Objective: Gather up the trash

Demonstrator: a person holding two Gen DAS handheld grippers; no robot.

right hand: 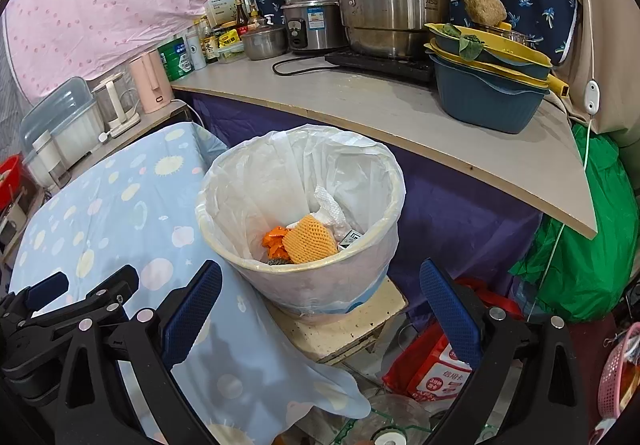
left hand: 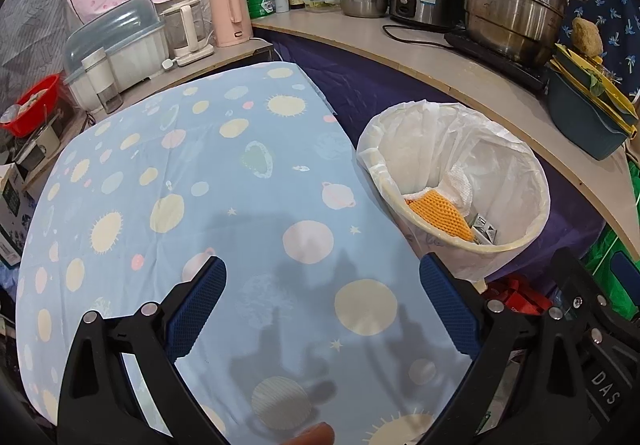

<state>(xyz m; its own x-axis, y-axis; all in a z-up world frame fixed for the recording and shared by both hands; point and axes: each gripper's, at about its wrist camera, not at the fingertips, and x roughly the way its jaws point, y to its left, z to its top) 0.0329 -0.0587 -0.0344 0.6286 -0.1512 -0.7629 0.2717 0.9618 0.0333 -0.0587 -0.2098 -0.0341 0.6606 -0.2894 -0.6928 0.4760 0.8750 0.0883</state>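
— Where's the trash?

— In the bin (right hand: 298, 221), on a stool (right hand: 352, 325) just beside the cloth's (left hand: 208, 181) right edge: orange net (right hand: 310, 239), peel (right hand: 274, 239), tissue (right hand: 330, 207), a small carton (left hand: 484, 230).

— Your tongs?

— Left tongs (left hand: 322, 309) spread wide, empty, over bare cloth. Right tongs (right hand: 320, 309) also wide, empty, facing the bin. The worktop (right hand: 400, 113) edge curves behind it.

— Any writing?

— "ASD" on the steamer (right hand: 392, 5) — "DAS" on my right tongs' body.

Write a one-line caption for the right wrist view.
Open right claw above lined bin holding yellow mesh, orange scraps, tissue.
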